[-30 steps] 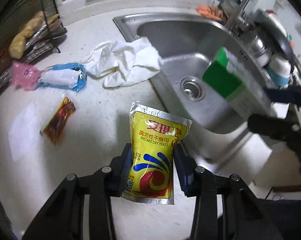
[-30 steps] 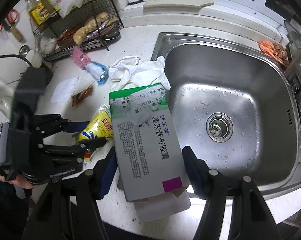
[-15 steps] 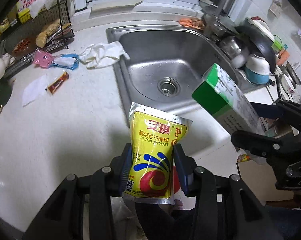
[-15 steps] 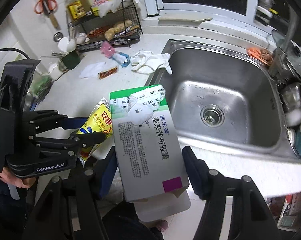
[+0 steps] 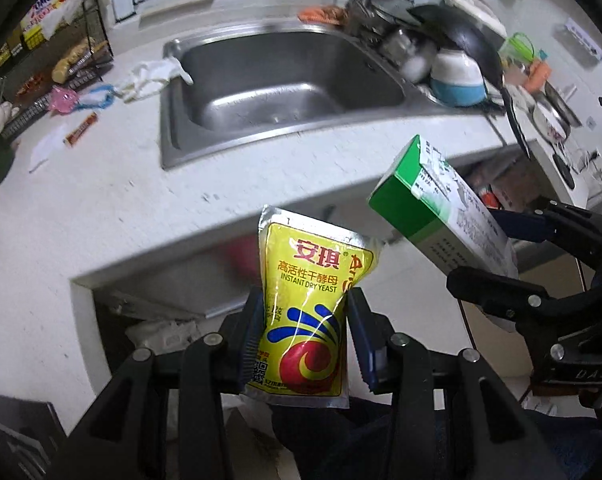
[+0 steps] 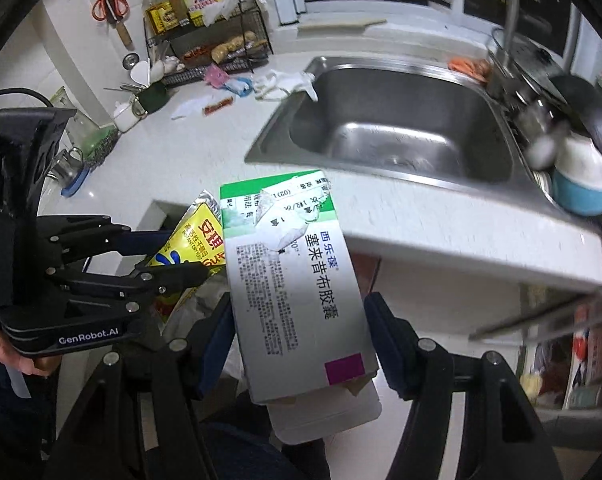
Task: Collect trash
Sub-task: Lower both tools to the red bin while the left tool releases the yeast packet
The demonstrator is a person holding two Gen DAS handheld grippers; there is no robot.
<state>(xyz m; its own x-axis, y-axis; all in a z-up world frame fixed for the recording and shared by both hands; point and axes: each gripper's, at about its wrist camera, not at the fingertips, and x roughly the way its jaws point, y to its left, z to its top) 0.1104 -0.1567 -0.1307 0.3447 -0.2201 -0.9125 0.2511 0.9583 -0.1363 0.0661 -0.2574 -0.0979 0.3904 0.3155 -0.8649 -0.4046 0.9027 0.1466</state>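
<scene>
My left gripper [image 5: 305, 334] is shut on a yellow instant dry yeast packet [image 5: 311, 300] and holds it upright in the air, in front of and below the counter edge. My right gripper [image 6: 301, 336] is shut on a green and grey medicine box [image 6: 297, 276], held beside it; the box also shows in the left wrist view [image 5: 441, 208]. The yeast packet shows in the right wrist view [image 6: 199, 240] just left of the box. More trash lies on the counter: a white crumpled cloth [image 5: 151, 78], a blue and pink wrapper [image 5: 81, 96], a small red sachet [image 5: 81, 130] and a white paper scrap [image 5: 43, 150].
A steel sink [image 5: 285, 80] is set in the white counter [image 5: 101, 208]. A wire rack with food [image 5: 61, 68] stands at the far left. Dishes, a pot and a blue bowl [image 5: 457, 76] are stacked right of the sink. An open cabinet space lies under the counter.
Both grippers have pulled back and down from over the counter, each still holding its item. The sink and counter trash now look farther away and the counter's front edge has come into view.
</scene>
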